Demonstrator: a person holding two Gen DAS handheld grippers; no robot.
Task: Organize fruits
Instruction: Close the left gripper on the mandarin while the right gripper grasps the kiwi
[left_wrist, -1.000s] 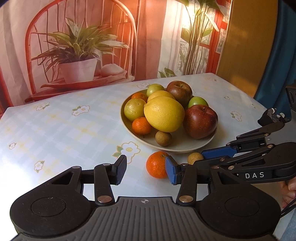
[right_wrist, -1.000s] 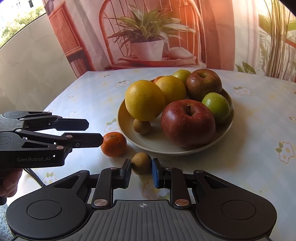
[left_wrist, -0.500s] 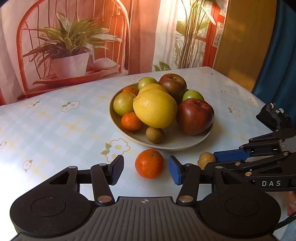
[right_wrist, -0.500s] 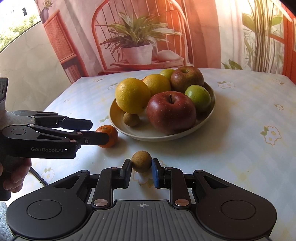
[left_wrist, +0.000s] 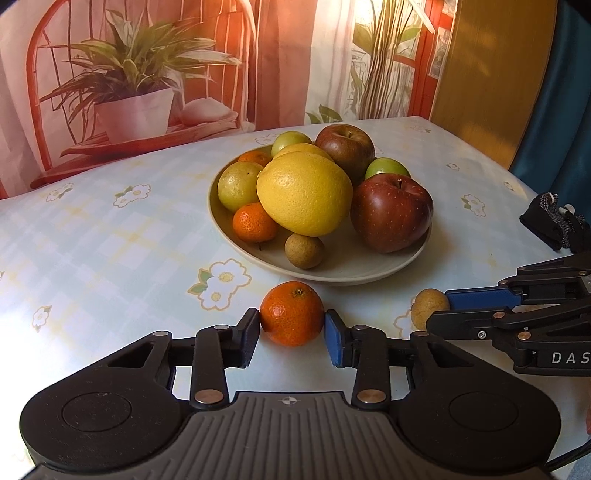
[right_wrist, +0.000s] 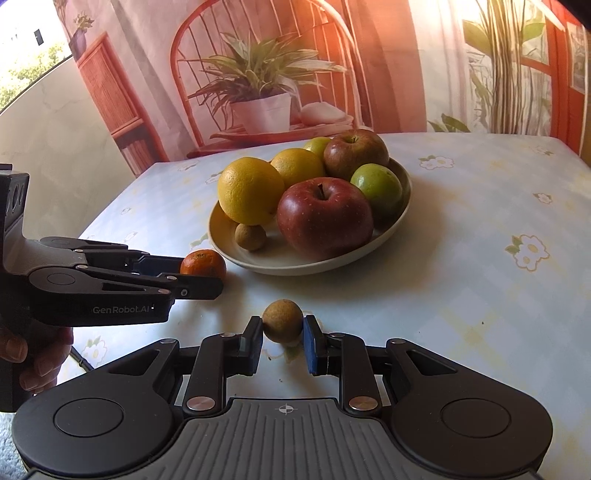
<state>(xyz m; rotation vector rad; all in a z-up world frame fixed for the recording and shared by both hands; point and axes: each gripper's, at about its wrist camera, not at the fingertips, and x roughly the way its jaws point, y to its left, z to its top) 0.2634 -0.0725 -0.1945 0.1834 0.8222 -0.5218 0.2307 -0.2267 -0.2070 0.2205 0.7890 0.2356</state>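
Observation:
An orange mandarin (left_wrist: 291, 314) lies on the flowered tablecloth just in front of the beige fruit bowl (left_wrist: 332, 275). My left gripper (left_wrist: 291, 324) has it between its jaws, which are closing, and both pads touch its sides. A small brown round fruit (right_wrist: 282, 320) sits to its right on the cloth, with my right gripper (right_wrist: 282, 329) shut on it. The right wrist view shows the left gripper (right_wrist: 212, 275) around the mandarin (right_wrist: 203, 261). The bowl (right_wrist: 295, 267) holds a big yellow citrus, red apples, green fruits, a mandarin and another brown fruit.
A black glove (left_wrist: 554, 225) lies near the table's right edge. A hand (right_wrist: 22, 354) holds the left gripper's handle. Behind the table hangs a printed backdrop (left_wrist: 129, 92) of a chair and potted plant. Bare cloth stretches left of the bowl.
The left gripper moved in on the mandarin and its jaws narrowed from wide apart to touching the fruit. The right gripper stayed shut on the brown fruit.

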